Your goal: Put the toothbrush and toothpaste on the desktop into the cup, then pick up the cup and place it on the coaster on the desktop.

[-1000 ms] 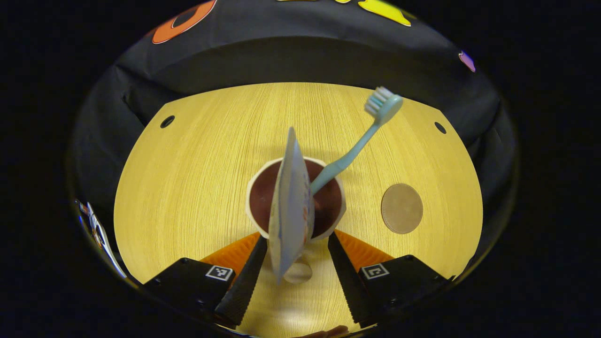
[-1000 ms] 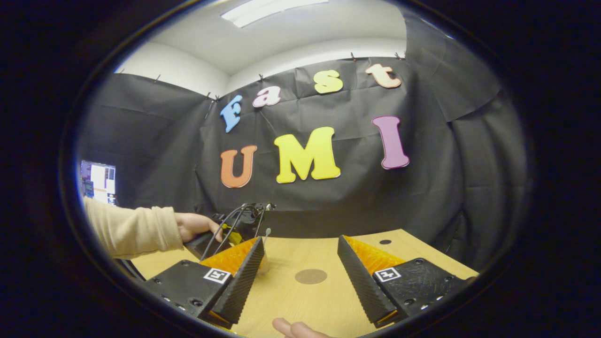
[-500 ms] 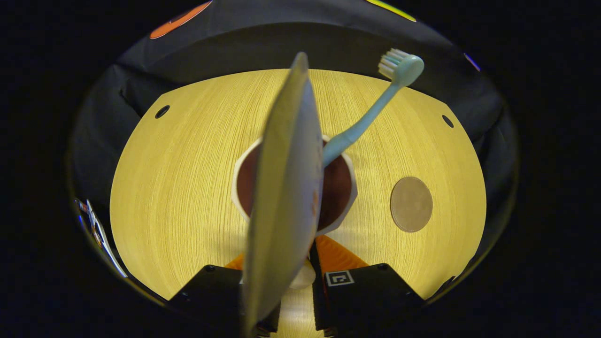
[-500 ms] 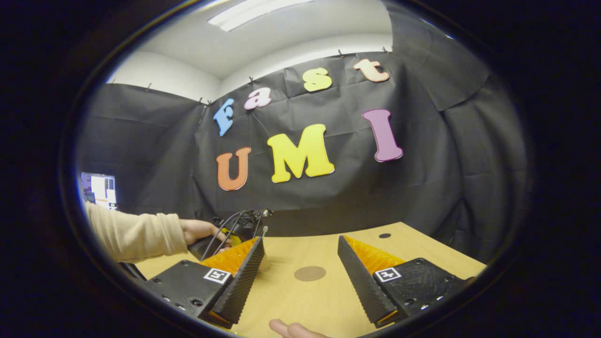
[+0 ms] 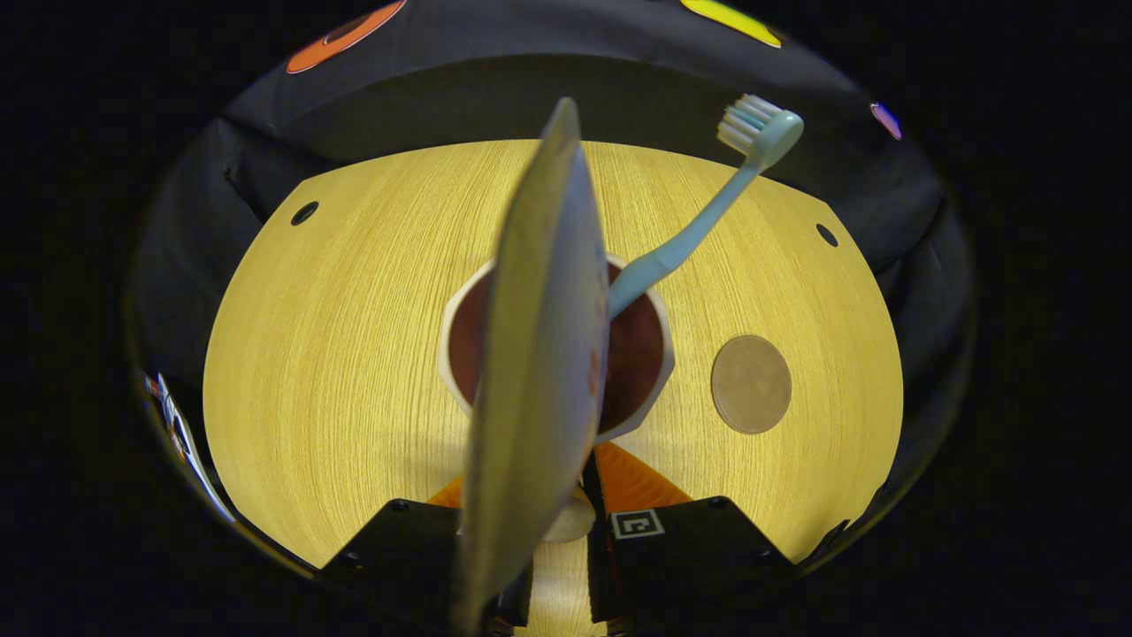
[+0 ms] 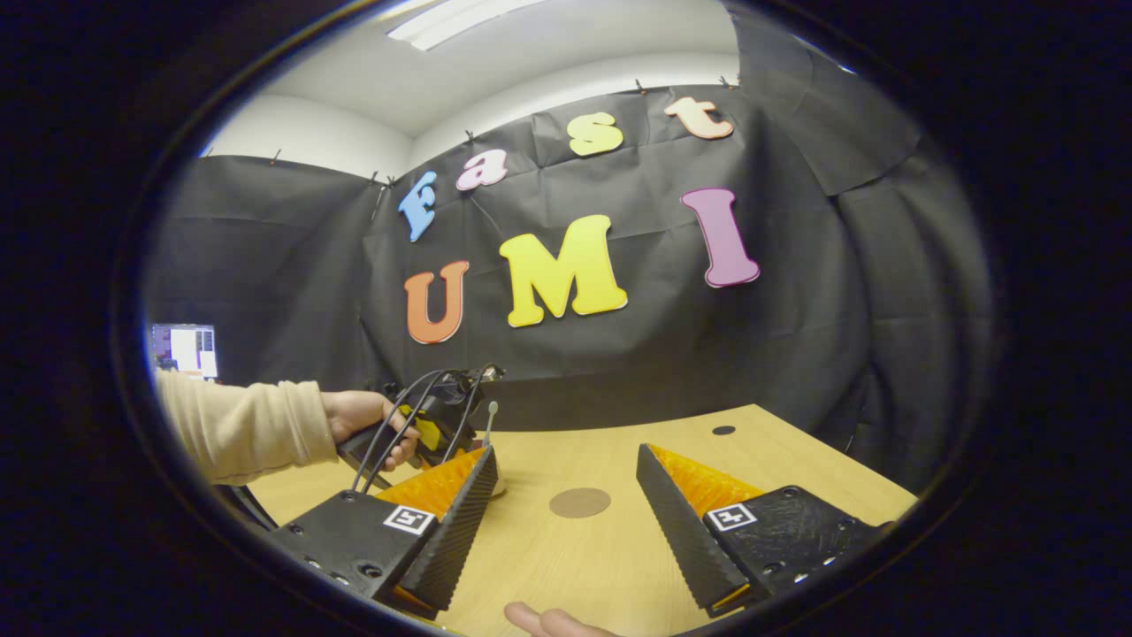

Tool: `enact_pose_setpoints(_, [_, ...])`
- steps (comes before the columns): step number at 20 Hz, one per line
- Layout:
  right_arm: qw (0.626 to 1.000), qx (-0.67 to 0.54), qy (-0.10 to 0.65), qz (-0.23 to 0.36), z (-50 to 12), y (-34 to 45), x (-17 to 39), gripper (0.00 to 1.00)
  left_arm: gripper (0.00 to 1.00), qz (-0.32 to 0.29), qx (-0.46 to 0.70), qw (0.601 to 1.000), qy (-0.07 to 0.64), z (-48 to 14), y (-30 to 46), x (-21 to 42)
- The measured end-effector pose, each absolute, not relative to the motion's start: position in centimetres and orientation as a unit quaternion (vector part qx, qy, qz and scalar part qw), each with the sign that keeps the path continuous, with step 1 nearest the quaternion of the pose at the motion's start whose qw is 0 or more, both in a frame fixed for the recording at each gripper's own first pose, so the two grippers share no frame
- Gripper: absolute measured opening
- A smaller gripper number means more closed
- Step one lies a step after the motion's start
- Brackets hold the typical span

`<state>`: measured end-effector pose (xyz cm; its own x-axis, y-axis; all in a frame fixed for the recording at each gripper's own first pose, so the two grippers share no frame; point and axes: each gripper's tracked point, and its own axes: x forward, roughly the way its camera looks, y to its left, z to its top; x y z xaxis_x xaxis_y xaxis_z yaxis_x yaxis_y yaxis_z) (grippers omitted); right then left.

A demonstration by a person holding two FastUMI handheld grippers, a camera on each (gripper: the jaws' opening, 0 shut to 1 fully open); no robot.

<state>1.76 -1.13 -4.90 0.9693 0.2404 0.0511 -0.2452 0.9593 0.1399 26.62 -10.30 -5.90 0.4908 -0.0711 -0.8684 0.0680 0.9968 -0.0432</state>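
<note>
A white cup (image 5: 665, 354) with a dark inside sits in the middle of the left gripper view, over the wooden table (image 5: 336, 354). A toothpaste tube (image 5: 539, 354) stands in it and leans toward the camera. A pale blue toothbrush (image 5: 699, 234) leans out to the right. My left gripper (image 5: 570, 509) is shut on the cup's small white handle; the tube hides its left finger. The round brown coaster (image 5: 751, 384) lies right of the cup. In the right gripper view my right gripper (image 6: 566, 495) hangs open over the table, with the coaster (image 6: 579, 502) beyond it.
In the right gripper view a hand in a cream sleeve (image 6: 239, 429) holds the left gripper (image 6: 424, 425) at the table's left. A fingertip (image 6: 548, 619) shows at the bottom edge. Small dark holes (image 5: 303, 212) mark the table's far corners.
My left gripper closed in on the cup and shut on its handle. Since then the coaster has drifted slightly left in its view. The right gripper stays open.
</note>
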Motion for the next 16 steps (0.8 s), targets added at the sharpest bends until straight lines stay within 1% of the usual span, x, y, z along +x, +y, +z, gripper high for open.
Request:
enact_pose_setpoints(6, [0.992, 0.060, -0.015, 0.114, -5.3, -1.5, 2.3, 0.95, 0.23, -0.072, 0.031, 0.871, 0.486, 2.1, -16.7, 29.5])
enact_pose_setpoints(9, [0.992, 0.067, -0.017, 0.109, -5.2, -2.1, 2.4, 0.95, 0.23, -0.096, 0.050, 0.864, 0.492, 5.8, -21.4, 31.5])
enact_pose_setpoints(10, [0.992, 0.069, -0.017, 0.101, -5.3, -2.9, 2.8, 0.95, 0.23, -0.115, 0.061, 0.861, 0.492, 8.2, -24.8, 33.2])
enact_pose_setpoints(16, [0.992, 0.093, -0.011, 0.081, -5.4, -4.8, 3.8, 0.95, 0.23, -0.137, 0.061, 0.846, 0.511, 13.3, -32.2, 38.2])
